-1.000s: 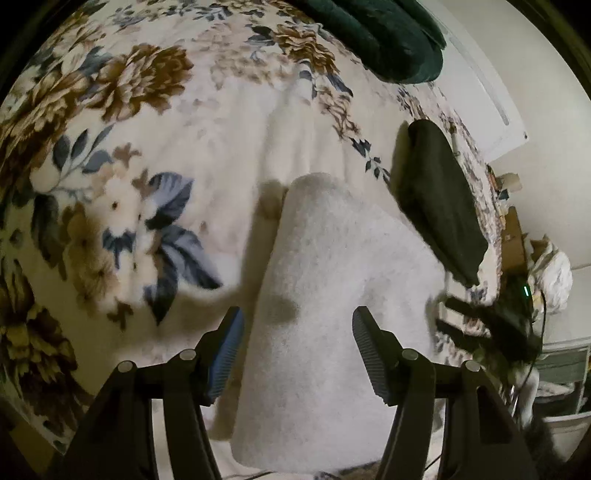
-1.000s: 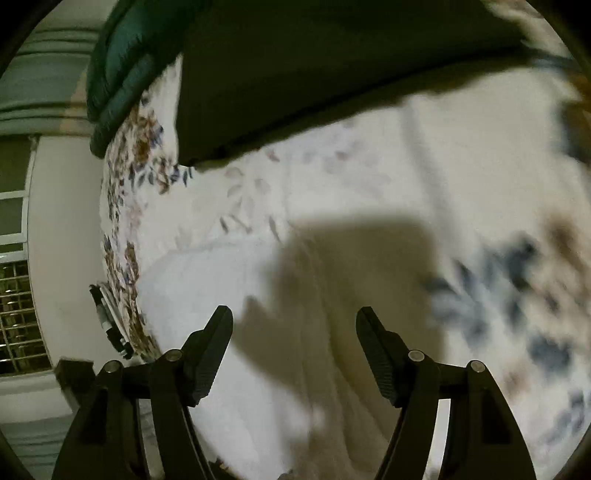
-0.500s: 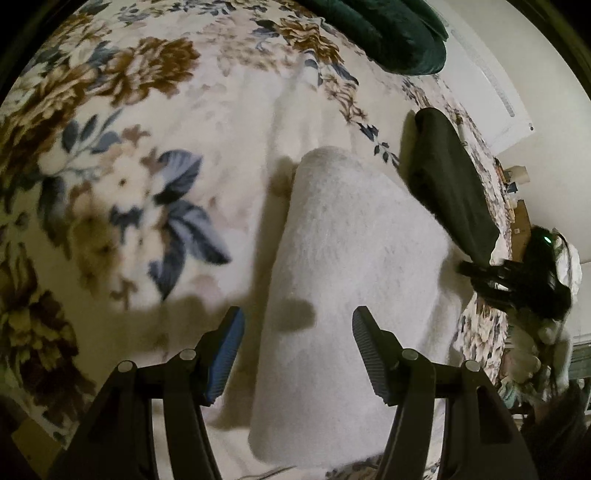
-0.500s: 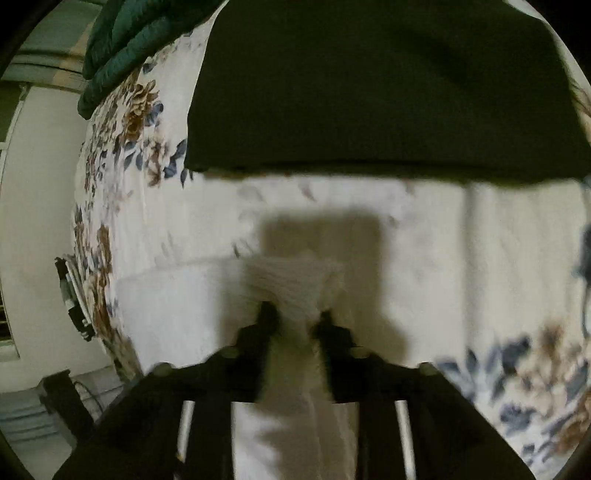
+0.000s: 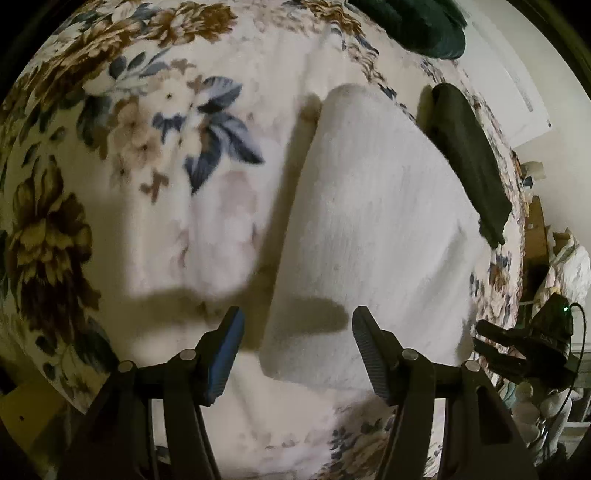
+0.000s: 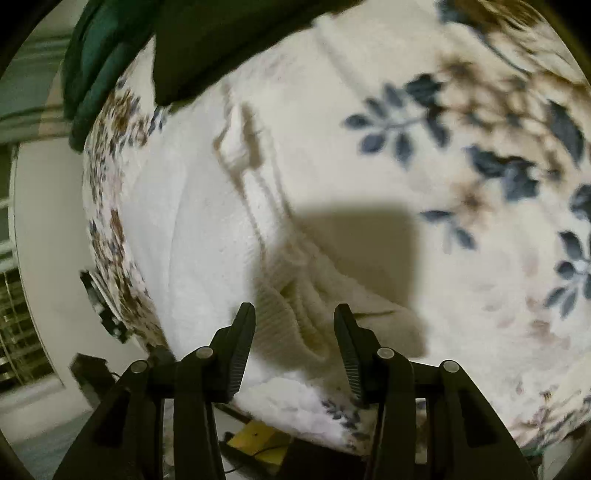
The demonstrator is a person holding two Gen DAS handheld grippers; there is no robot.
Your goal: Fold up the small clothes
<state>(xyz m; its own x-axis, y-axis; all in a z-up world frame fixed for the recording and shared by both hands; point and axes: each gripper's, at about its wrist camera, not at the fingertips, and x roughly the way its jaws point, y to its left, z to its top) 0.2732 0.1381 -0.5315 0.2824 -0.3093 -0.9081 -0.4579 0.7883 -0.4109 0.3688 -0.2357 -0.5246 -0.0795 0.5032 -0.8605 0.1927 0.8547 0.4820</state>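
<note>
A white knitted garment (image 5: 373, 236) lies folded flat on the floral blanket (image 5: 155, 155). My left gripper (image 5: 297, 339) is open and empty, just above the garment's near left corner. In the right wrist view the same white garment (image 6: 207, 236) lies with a ribbed hem bunched up close to the fingers. My right gripper (image 6: 293, 332) is open, with the bunched ribbed edge (image 6: 291, 321) lying between its fingers, not pinched. The right gripper also shows at the right edge of the left wrist view (image 5: 517, 343).
A folded dark green garment (image 5: 469, 162) lies past the white one, also seen in the right wrist view (image 6: 221, 40). A dark teal pillow (image 5: 417, 26) sits at the head of the bed (image 6: 92, 74). The bed edge (image 6: 122, 295) drops off to the floor at left.
My right gripper was shut on the white garment's ribbed edge half a second ago and has now opened, dropping it. My left gripper stayed open and drifted slightly over the garment.
</note>
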